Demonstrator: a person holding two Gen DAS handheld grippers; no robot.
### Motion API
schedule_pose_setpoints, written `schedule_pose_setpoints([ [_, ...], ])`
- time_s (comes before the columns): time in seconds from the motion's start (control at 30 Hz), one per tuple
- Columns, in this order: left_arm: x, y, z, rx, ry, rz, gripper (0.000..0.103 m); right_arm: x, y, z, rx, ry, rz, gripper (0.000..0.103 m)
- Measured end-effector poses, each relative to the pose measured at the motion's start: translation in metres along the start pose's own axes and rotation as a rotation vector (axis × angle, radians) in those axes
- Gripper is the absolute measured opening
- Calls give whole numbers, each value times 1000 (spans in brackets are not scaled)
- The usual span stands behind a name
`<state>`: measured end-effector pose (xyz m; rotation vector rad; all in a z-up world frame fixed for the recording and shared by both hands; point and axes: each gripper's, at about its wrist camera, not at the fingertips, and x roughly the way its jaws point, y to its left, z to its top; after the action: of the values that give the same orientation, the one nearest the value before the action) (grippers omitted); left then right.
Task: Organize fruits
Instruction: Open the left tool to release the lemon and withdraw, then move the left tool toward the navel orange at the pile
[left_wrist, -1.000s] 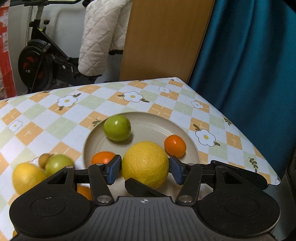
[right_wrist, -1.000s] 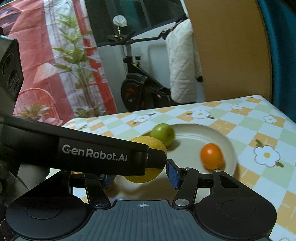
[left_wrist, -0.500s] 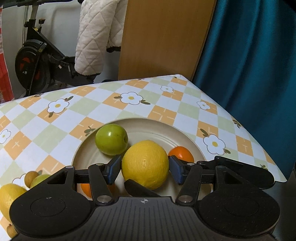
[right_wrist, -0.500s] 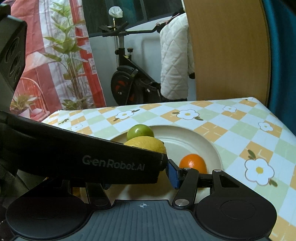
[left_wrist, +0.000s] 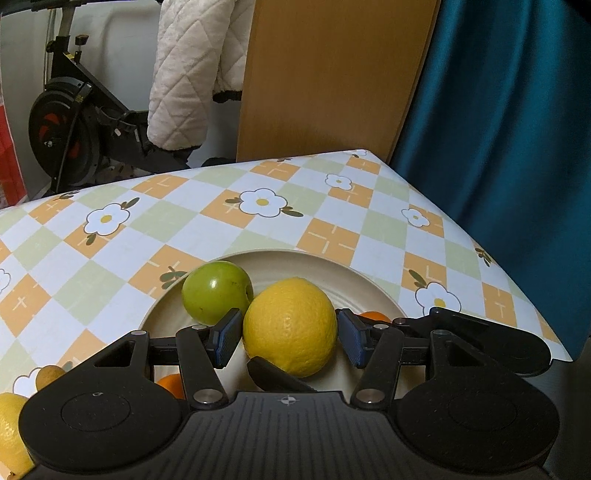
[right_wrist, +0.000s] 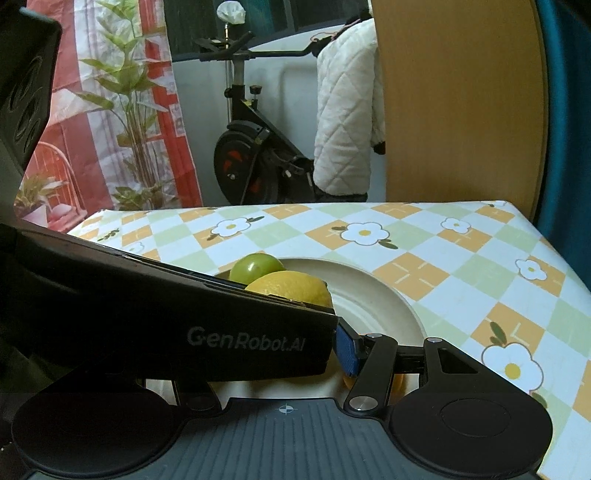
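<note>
Left gripper (left_wrist: 290, 332) clamped on a yellow lemon (left_wrist: 290, 326), blue pads pressing both its sides, held over the near part of the beige plate (left_wrist: 373, 284). Green fruit (left_wrist: 217, 290) on the plate, touching the lemon. Small orange (left_wrist: 373, 315) behind the right pad. Right gripper (right_wrist: 295, 347) half hidden behind the left one; finger state impossible to tell.

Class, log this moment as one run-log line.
left tongs: shut on lemon | over plate | green fruit on plate | right tongs: unclear
</note>
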<state>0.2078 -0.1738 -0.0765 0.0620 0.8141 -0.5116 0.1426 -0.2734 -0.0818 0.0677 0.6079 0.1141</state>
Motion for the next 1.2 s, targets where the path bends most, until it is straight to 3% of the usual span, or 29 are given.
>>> schedule_pose_setpoints([
  [0.3, -9, 0, 0, 8, -3, 12, 60, -5, 2, 0, -8, -1, -28, 53],
  [0.7, -54, 17, -3, -38, -83, 38, 60, -39, 7, -12, 89, -52, -10, 55],
  [0.97, -98, 44, -23, -86, -158, 109, 60, -55, 44, -25, 19, -123, 52, 54],
  [1.2, -126, 77, -51, -192, -190, 184, 59, -52, 79, -34, -54, -121, 99, 51],
])
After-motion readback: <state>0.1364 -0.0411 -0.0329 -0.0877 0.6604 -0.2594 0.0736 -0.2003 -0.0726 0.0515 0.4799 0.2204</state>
